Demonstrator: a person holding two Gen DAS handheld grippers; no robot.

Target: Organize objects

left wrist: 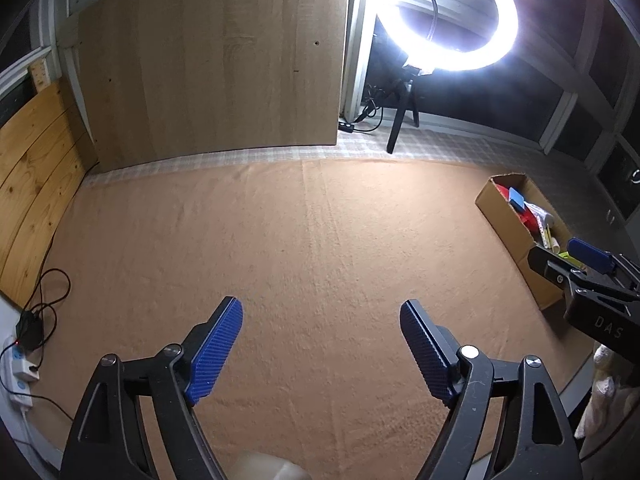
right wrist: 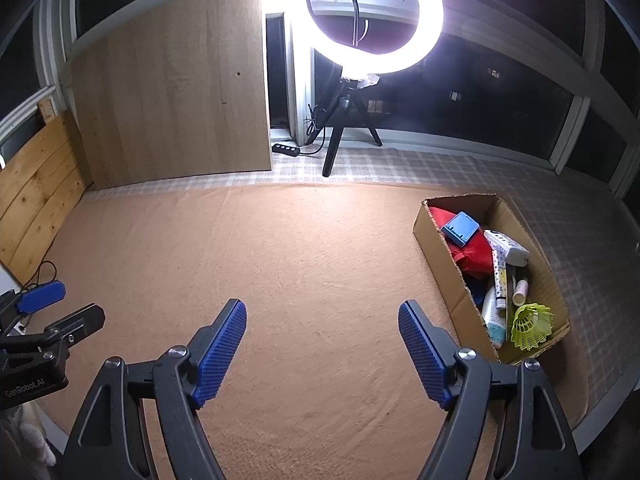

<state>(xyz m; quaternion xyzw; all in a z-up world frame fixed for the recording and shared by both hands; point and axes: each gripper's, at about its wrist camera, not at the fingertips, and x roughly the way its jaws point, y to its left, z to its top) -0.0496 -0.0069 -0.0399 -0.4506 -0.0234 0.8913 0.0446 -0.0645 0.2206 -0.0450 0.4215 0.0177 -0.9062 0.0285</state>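
A cardboard box [right wrist: 434,236] stands on the right of the orange mat [right wrist: 312,264]; it also shows in the left wrist view [left wrist: 504,220]. It holds red cloth [right wrist: 472,254], a blue case [right wrist: 460,229], a white remote [right wrist: 506,245], tubes [right wrist: 493,312] and a yellow shuttlecock [right wrist: 530,325]. My left gripper [left wrist: 321,316] is open and empty above the mat. My right gripper [right wrist: 322,316] is open and empty, left of the box. Each gripper shows at the edge of the other's view, the right one [left wrist: 592,276] and the left one [right wrist: 52,312].
A lit ring light on a tripod [right wrist: 344,120] stands at the back on checked cloth. A wooden panel [right wrist: 176,92] leans at the back left. Wood boards [left wrist: 36,192], a power strip [left wrist: 18,376] and cables lie at the left edge.
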